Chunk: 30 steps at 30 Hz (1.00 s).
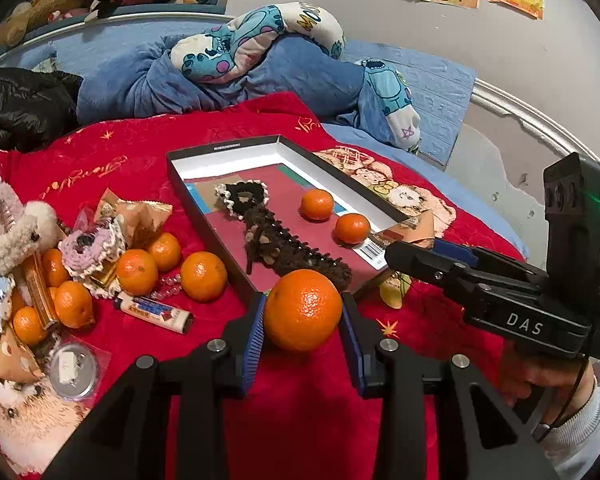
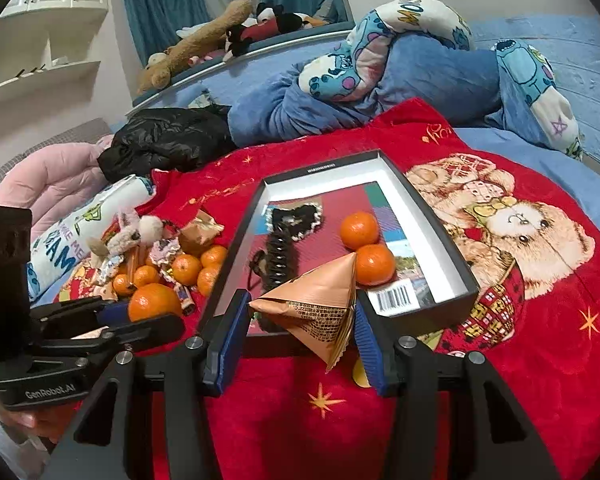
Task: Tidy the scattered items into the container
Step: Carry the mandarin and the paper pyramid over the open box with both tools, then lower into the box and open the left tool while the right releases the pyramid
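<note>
Both hands are in the carrying step. The left hand-held gripper (image 1: 303, 316) is closed on a mandarin (image 1: 302, 310), held just in front of the near edge of the black box (image 1: 220, 148) on the red blanket (image 1: 140, 148) of the bed. The right hand-held gripper (image 2: 300, 320) grips a pyramid-shaped packet (image 2: 316, 304) over the near part of the same box. 2 mandarins and a dark hair clip (image 1: 276, 240) lie inside already. I think the next move is to bring each item over a free place and release it gently, because the mandarin may roll.
</note>
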Each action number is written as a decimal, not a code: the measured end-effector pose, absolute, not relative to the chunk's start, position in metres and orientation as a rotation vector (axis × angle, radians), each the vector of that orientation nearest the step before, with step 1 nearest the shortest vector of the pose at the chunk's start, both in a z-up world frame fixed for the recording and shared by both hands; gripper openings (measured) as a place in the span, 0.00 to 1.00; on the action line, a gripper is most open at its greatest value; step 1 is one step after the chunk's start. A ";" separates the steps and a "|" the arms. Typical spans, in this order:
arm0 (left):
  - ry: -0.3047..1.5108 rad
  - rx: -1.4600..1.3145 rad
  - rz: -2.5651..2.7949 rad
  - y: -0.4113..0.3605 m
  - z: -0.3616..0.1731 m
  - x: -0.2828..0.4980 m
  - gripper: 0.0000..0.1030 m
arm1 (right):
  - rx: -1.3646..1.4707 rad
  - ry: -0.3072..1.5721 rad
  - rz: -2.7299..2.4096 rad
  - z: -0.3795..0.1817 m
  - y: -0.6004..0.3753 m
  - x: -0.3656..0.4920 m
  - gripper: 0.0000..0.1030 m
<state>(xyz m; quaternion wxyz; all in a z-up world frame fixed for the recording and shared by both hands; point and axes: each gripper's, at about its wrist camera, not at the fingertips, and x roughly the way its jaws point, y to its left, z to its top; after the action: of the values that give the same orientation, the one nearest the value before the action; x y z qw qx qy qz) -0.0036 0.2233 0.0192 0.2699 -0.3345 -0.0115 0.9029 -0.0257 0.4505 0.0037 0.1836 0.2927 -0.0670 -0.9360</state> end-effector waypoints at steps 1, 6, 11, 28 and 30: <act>-0.026 -0.899 2.436 0.222 0.020 -0.004 0.36 | 0.825 -0.193 -2.640 0.004 0.450 -0.027 0.48; -0.042 -0.897 2.443 0.220 0.028 -0.017 0.36 | 0.822 -0.219 -2.638 0.011 0.449 -0.039 0.48; -0.075 -0.925 2.444 0.219 0.035 -0.048 0.36 | 0.823 -0.241 -2.622 0.026 0.448 -0.068 0.48; -0.017 -1.007 2.481 0.250 0.035 -0.203 0.36 | 1.017 -0.235 -2.585 0.032 0.441 -0.207 0.48; -0.010 -1.034 2.488 0.255 0.029 -0.222 0.36 | 1.055 -0.244 -2.564 0.026 0.441 -0.220 0.48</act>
<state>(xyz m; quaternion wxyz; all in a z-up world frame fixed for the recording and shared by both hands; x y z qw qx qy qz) -0.2219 0.2550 0.0295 0.2216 -0.3742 -0.0036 0.9005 -0.2203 0.4408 0.0255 0.1782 0.3728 -0.0861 -0.9065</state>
